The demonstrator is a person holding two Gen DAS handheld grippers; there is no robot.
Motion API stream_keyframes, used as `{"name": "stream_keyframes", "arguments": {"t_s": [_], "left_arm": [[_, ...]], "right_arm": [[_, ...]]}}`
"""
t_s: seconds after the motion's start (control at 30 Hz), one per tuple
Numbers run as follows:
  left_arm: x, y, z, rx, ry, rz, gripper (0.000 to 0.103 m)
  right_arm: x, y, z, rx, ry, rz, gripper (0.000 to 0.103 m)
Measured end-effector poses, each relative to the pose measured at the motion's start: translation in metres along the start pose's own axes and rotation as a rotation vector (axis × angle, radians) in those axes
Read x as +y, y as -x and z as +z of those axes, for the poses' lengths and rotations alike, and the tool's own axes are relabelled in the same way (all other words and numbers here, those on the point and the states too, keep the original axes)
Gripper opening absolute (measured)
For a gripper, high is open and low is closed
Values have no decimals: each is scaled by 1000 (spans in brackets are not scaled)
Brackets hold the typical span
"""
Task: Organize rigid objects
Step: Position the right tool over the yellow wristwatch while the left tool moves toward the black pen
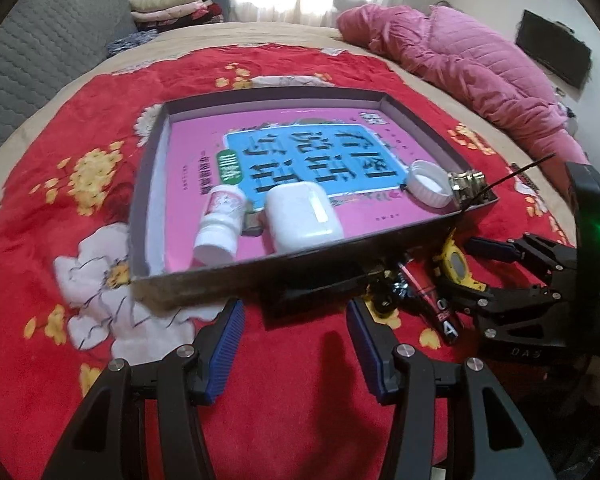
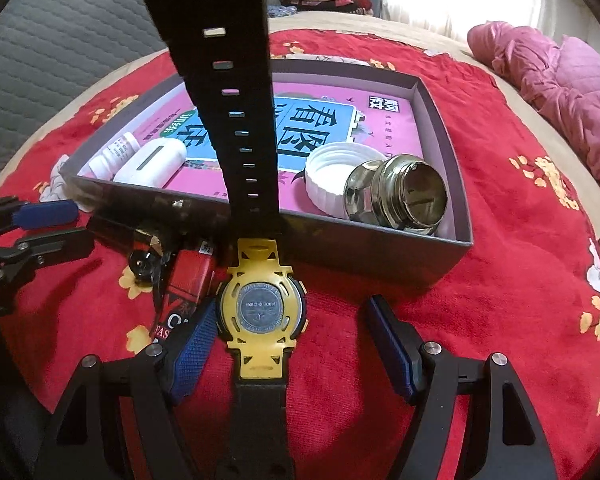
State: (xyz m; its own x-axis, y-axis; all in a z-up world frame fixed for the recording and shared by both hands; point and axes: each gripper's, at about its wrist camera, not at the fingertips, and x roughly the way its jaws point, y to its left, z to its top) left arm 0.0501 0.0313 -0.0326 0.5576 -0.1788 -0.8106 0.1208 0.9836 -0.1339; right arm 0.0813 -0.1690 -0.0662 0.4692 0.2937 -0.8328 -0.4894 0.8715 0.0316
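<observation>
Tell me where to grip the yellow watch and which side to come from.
Grip the watch across its round yellow case, coming down from above. It lies face down between the open pads of the right tool, case back up, strap running forward and back along the tool's line, so the flat case flanks face the pads. The left pad is already close; probably just close.

In the right wrist view the watch strap (image 2: 220,80) runs out past the top edge and hides the middle of the pink book (image 2: 380,120) lying in the box (image 2: 440,248), so its title cannot be read whole. The watch's lower strap is cut off at the bottom edge. The red packet (image 2: 188,280) is half covered by a blue finger pad. In the left wrist view the small bottle's (image 1: 220,220) label is too blurred to read.
</observation>
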Motion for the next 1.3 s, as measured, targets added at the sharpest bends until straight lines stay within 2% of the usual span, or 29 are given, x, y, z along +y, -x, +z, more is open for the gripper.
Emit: {"name": "stream_keyframes", "arguments": {"t_s": [0.17,0.3,0.43,0.6,0.77,0.8,0.87,0.93,1.07,1.3], "left_arm": [[-4,-11,7,8,-90,-62,53],[-14,-18,5,30,-195,-80,62],[-16,-22,4,50,-258,-108,63],[-11,-12,7,62,-220,-247,63],[-23,-4,2,91,-250,-365,63],[-28,-3,-1,88,-275,-352,63],[-34,0,-3,58,-319,-272,63],[-32,2,0,28,-310,-239,63],[-24,0,13,9,-281,-246,63],[-33,-17,16,37,-378,-243,63]], "right_arm": [[-1,-1,0,2,-6,8,75],[-2,-1,-1,2,-10,12,75],[-3,-1,-2,0,-11,12,75],[-1,-2,-3,-4,-9,10,75],[-2,-2,-3,-3,-10,12,75],[-2,-2,-3,-3,-11,13,75],[-2,-2,-3,-2,-10,14,75],[-2,-1,-3,-2,-9,13,75],[-1,-1,-3,-2,-8,13,75],[-1,-2,-3,-1,-8,14,75]]}}
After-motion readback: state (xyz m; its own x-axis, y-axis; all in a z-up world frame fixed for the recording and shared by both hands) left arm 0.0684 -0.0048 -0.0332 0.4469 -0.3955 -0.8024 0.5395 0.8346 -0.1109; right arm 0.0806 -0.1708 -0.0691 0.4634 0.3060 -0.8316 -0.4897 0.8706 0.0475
